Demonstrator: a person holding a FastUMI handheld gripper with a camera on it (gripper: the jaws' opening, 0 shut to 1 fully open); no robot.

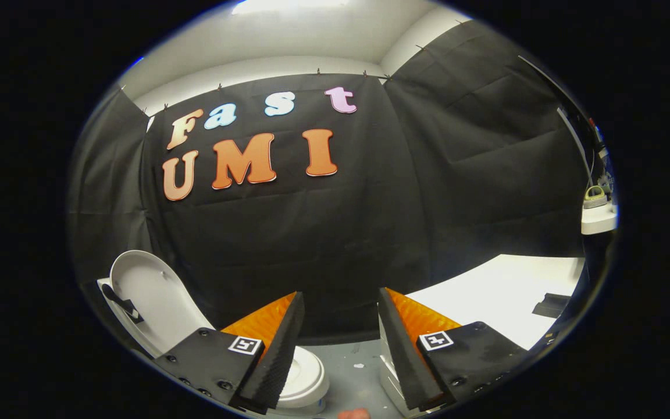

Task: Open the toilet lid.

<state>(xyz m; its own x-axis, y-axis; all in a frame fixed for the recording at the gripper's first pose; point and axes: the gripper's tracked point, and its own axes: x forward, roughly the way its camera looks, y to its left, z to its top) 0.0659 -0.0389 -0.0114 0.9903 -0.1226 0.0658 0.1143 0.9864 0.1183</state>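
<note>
The white toilet lid (pixel 149 297) stands raised, leaning back toward the black cloth wall, to the left of my left finger. Below it the white toilet seat and bowl (pixel 306 378) show behind the left finger (pixel 277 349). My gripper (pixel 338 302) is open, held above and to the right of the toilet, with only air and the grey floor between its black, orange-backed fingers. The right finger (pixel 402 349) is well apart from the toilet.
A white table (pixel 503 297) lies to the right beyond the right finger, with a small black object (pixel 551 304) on it. A white box-like thing (pixel 390 378) sits on the grey floor (pixel 352 372) under the right finger. A white shelf with gear (pixel 597 209) is at far right.
</note>
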